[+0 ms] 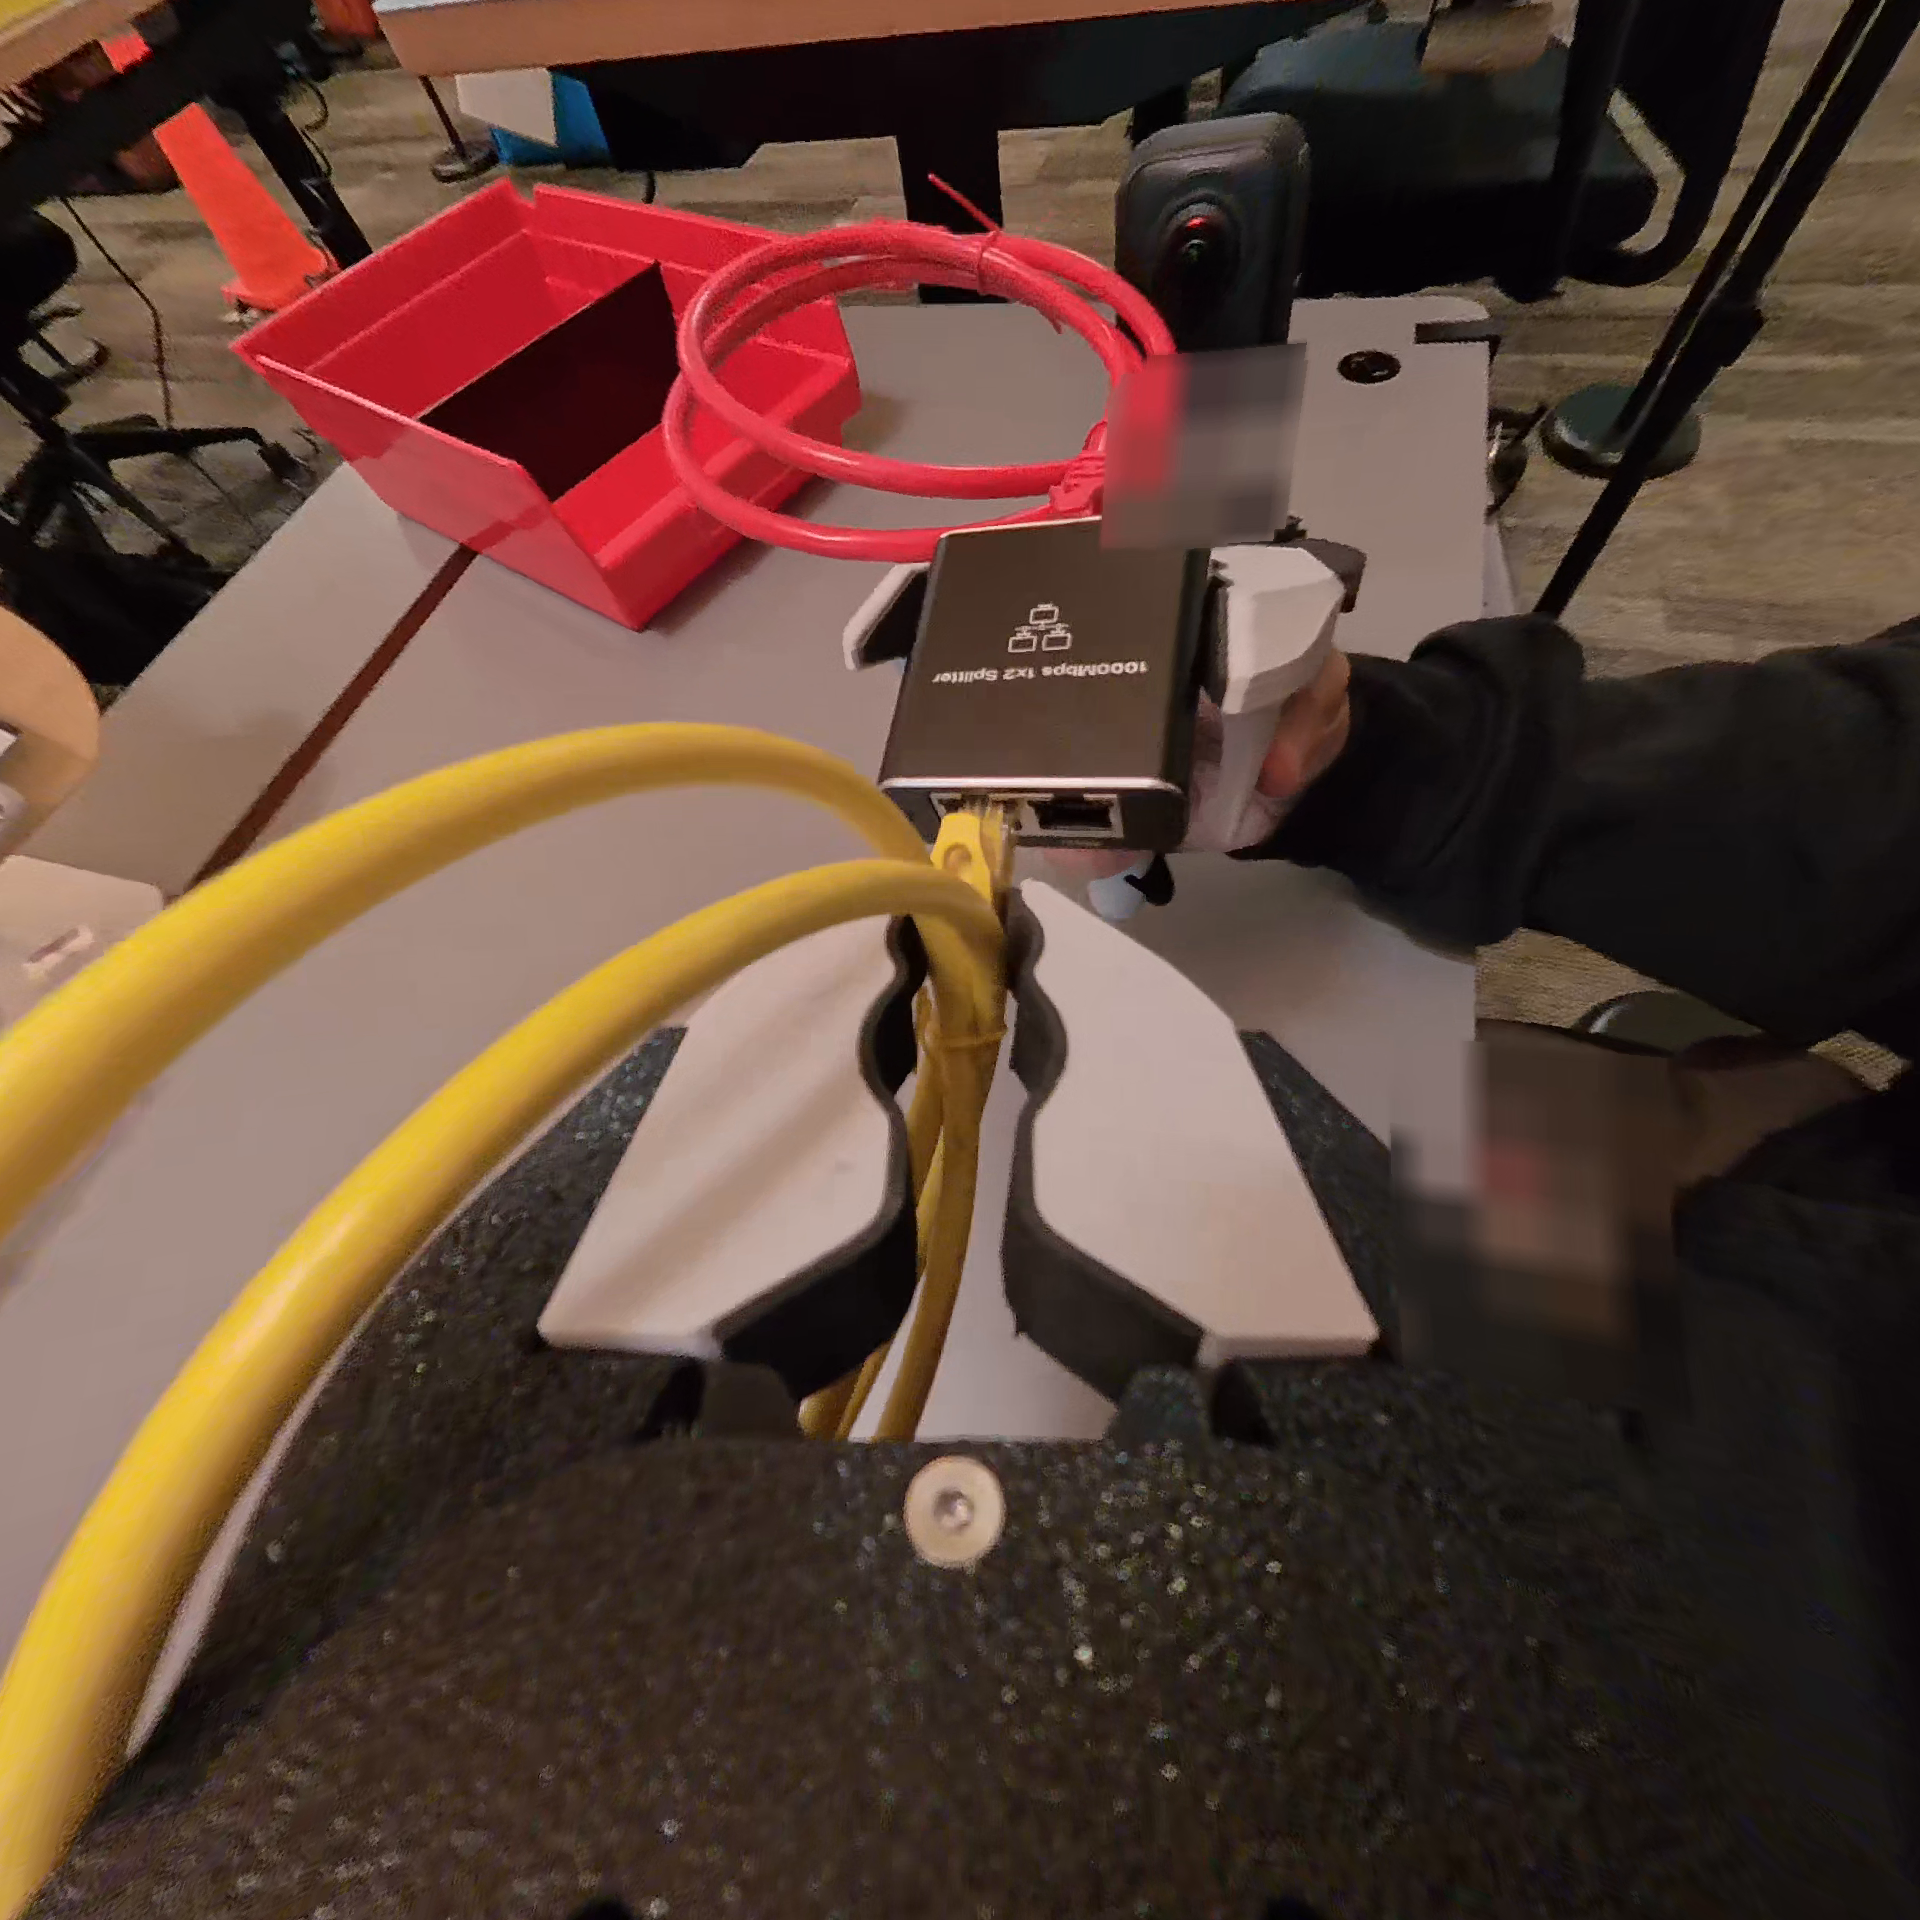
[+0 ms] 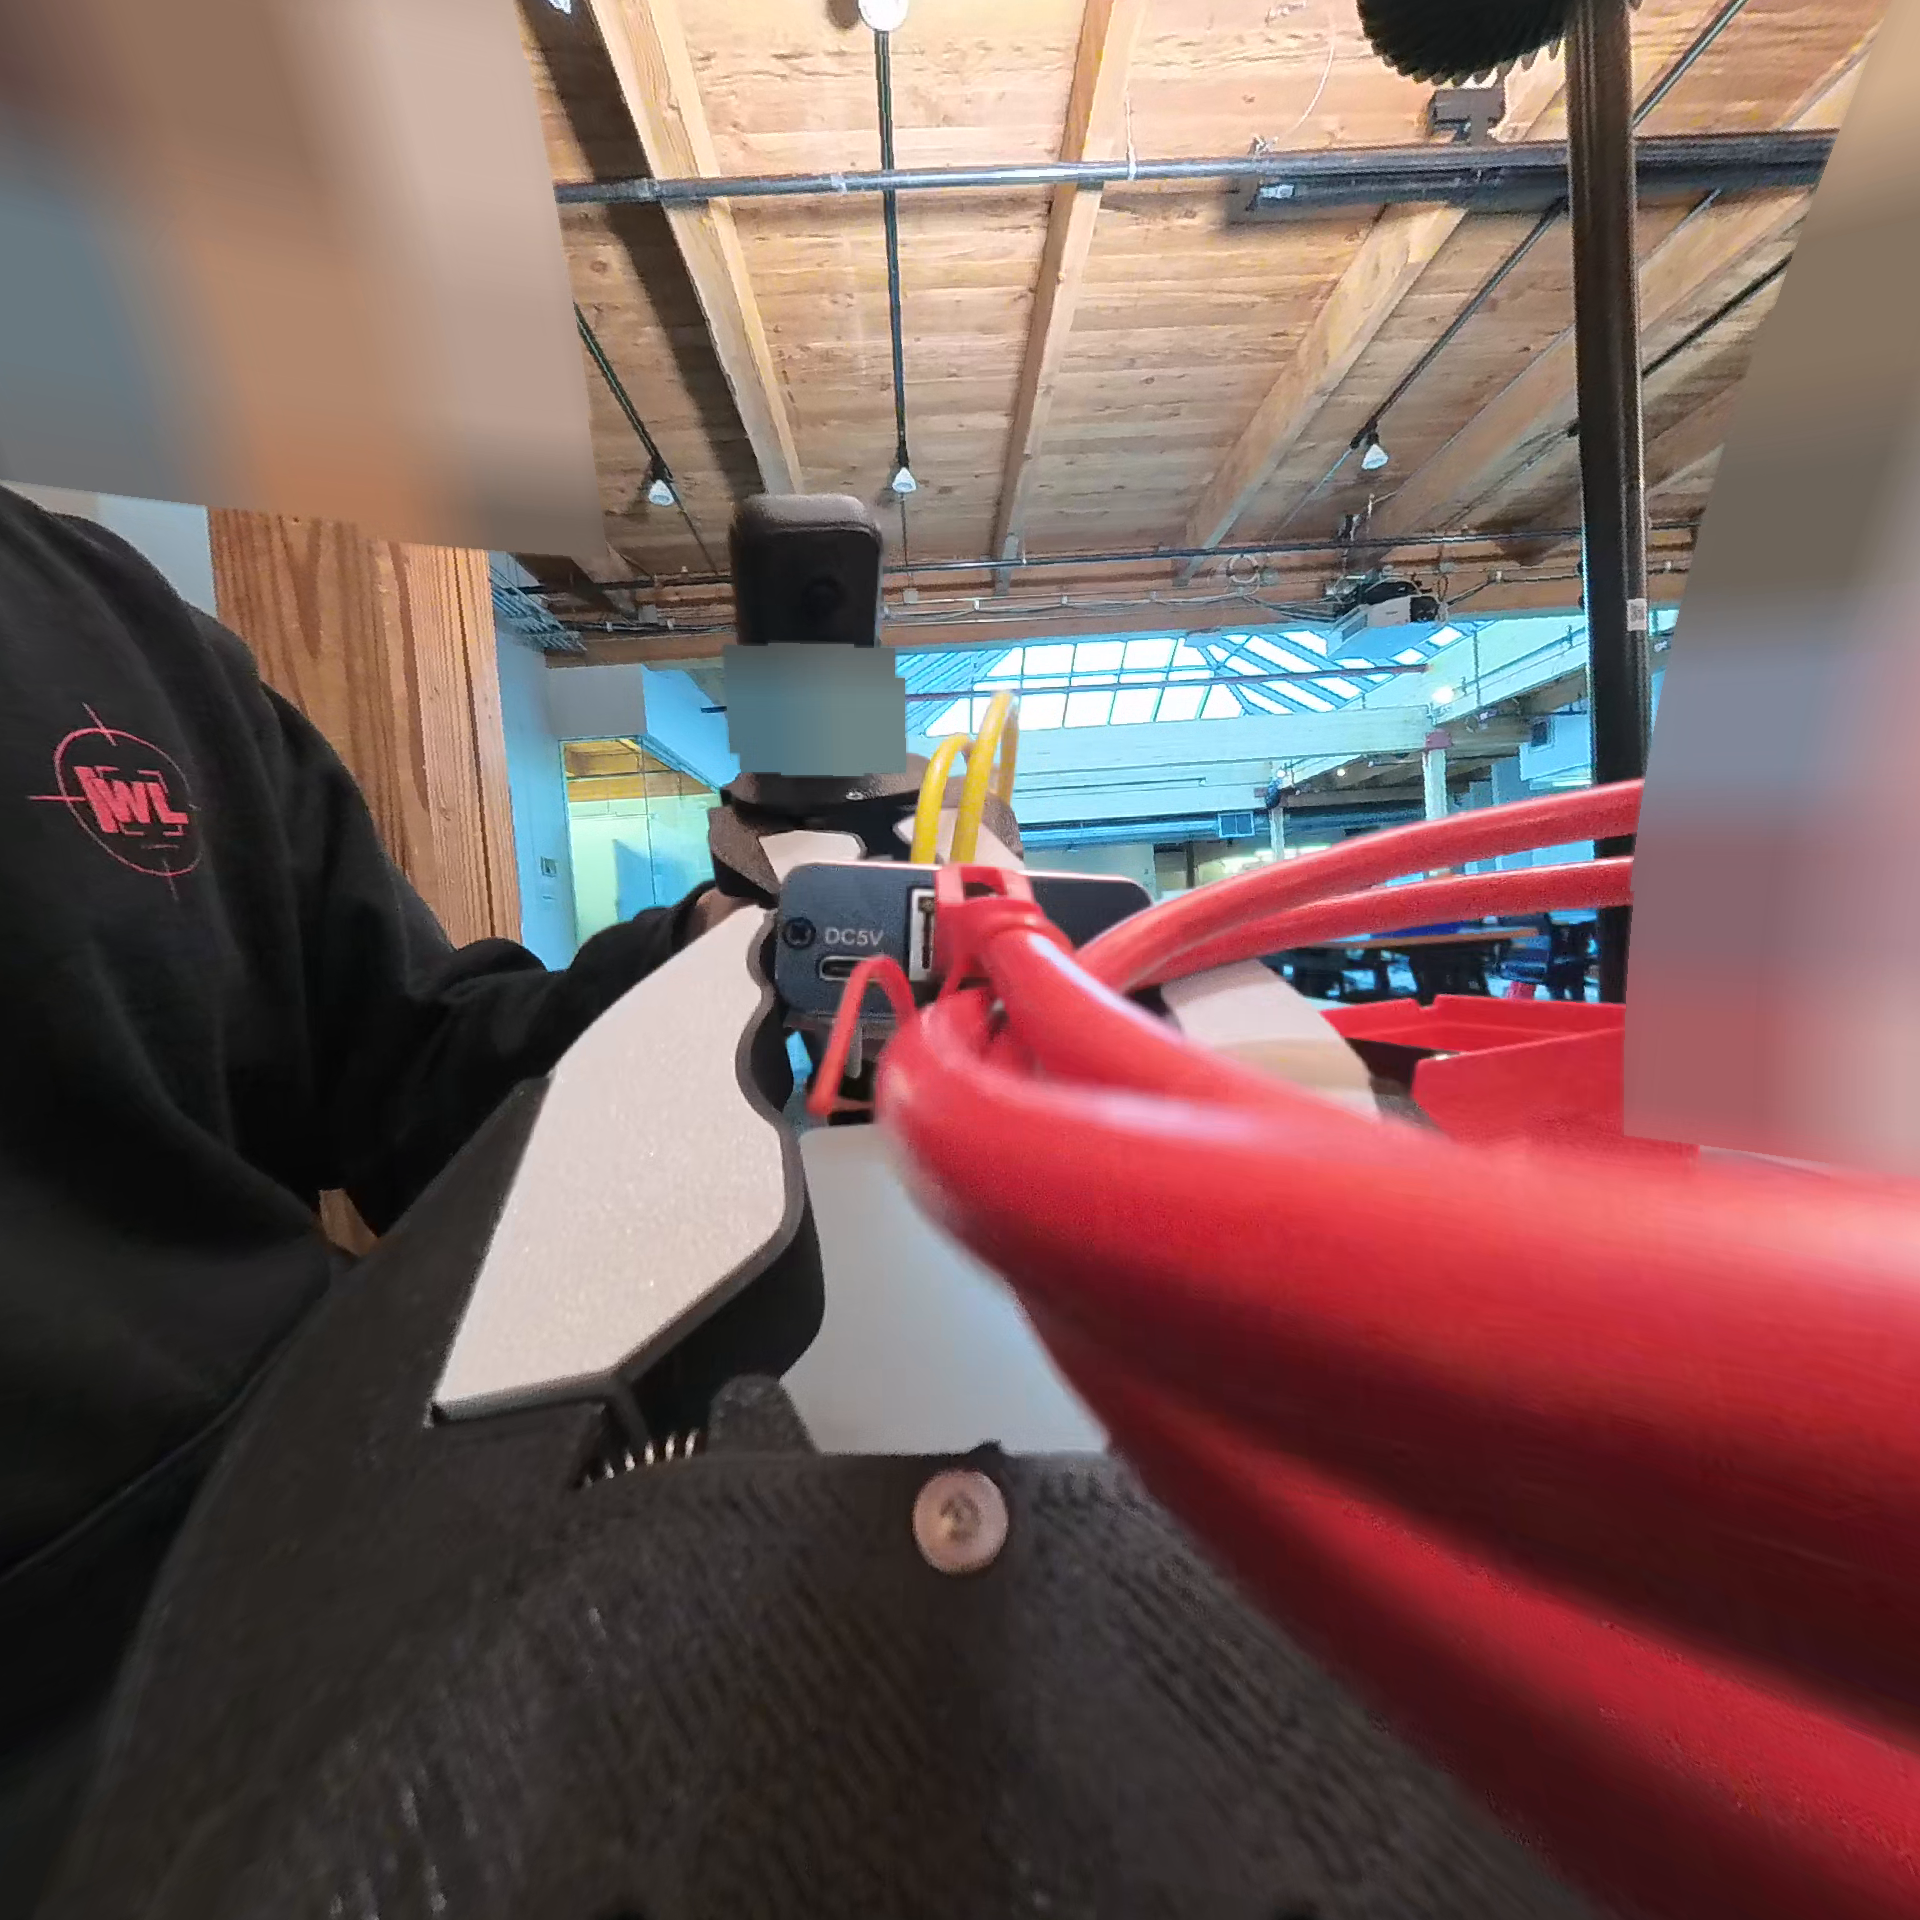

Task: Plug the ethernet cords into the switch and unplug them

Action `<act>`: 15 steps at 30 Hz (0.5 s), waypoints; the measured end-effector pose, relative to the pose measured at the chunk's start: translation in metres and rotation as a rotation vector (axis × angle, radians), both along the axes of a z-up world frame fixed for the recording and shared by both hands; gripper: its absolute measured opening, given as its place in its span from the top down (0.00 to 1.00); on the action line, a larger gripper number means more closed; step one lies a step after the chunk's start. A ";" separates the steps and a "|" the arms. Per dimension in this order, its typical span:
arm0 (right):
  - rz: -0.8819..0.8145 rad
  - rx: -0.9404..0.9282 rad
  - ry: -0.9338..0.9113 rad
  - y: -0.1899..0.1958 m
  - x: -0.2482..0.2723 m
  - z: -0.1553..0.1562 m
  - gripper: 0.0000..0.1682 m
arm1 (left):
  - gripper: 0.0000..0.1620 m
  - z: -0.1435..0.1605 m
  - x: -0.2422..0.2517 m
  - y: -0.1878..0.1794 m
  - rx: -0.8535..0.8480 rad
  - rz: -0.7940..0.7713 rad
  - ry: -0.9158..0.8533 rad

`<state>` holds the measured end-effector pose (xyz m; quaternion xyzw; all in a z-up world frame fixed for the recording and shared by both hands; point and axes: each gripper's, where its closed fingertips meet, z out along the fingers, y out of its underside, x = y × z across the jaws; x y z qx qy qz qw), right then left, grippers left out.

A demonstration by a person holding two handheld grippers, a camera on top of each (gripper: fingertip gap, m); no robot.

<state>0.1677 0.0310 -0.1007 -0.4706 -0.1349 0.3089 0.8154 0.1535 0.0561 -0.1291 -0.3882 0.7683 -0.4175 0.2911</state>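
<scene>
In the left wrist view, my left gripper is shut on the yellow ethernet cord just behind its plug. The plug tip sits in the left front port of the black switch; how deep I cannot tell. The right front port is empty. My right gripper is shut on the switch's sides and holds it above the table. In the right wrist view, my right gripper clamps the switch, and the red cord is plugged into its back port. The red cord's coil hangs behind.
A red plastic bin stands on the grey table at the back left. An orange cone and chair legs are on the floor beyond. A black tripod pole rises at the right. A person's black sleeve reaches in from the right.
</scene>
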 end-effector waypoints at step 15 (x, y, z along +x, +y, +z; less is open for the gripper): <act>0.056 -0.052 -0.002 0.000 -0.002 -0.007 0.62 | 0.92 -0.003 -0.002 0.000 0.043 0.018 0.030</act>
